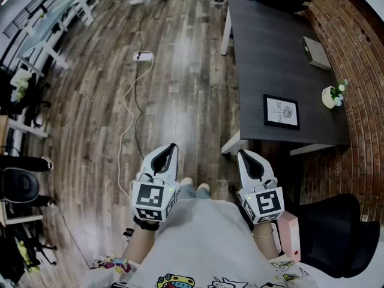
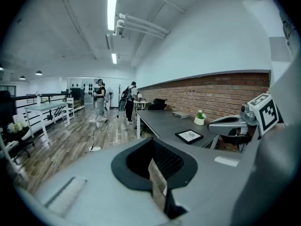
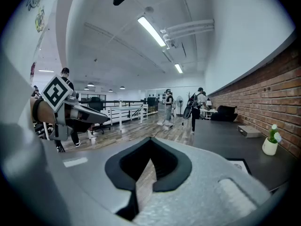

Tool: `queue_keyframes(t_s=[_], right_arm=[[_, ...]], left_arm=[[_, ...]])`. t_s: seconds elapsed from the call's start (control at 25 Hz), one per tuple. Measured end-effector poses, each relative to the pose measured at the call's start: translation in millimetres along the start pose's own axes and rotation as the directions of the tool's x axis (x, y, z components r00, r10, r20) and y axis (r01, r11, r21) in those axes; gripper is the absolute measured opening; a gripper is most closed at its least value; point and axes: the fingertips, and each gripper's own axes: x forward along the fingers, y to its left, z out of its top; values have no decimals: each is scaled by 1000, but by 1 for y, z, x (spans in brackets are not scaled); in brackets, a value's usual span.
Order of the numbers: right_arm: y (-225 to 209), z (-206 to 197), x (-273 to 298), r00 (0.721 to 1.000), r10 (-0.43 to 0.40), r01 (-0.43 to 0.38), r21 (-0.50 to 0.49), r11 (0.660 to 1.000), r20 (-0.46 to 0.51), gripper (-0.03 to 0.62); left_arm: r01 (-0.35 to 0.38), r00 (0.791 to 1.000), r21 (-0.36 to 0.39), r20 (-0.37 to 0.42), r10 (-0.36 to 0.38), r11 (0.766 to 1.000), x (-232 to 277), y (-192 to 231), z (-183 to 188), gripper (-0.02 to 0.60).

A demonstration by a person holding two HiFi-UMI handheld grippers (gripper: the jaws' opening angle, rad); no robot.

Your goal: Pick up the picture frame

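Dark grey desk (image 1: 270, 47) fills the upper right of the head view, running beside a brick wall (image 1: 363, 71). On it the picture frame (image 1: 281, 111) lies flat, black-rimmed with a white print facing up, close to the desk's lower edge in the frame. To its right stands a small white pot (image 1: 332, 96) holding what looks like a sprig of greenery, and a flat grey box (image 1: 315, 53) lies farther up the desk.

Both tools sit at lower centre, held out over the wooden floor (image 1: 186, 95) and well apart from the picture frame. The left tool (image 1: 171, 150) has its jaws pressed together with nothing between them. The right tool (image 1: 243, 156) is likewise fully closed and empty, its tip near the desk's white leg (image 1: 231, 144). A white cable runs up the floor to a power strip (image 1: 143, 56) at upper centre.
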Motion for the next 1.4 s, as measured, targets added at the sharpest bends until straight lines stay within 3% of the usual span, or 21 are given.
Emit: queue_keyframes(t_s=[0.4,0.68,0.92,1.4], right_arm=[[6,-7,-13,999,9,-12,89,996,38,3],[6,-9,9,1000,23,-25,128,991,18,83],[-8,-2,57,1000,-5,3,158,987,13,115],[-61,40,181,997,-75,70,158,985,20,146]], left_arm=[[-30,1000,-16,0,30,999,-15,-5,-10,14],[-34,999,-34,-18,33,999,-6,12,-15,54],[6,1000,-42,-27,-8,999,35,47,-5,89],[65,998,-17,-6,-65,998,146,146,52,123]])
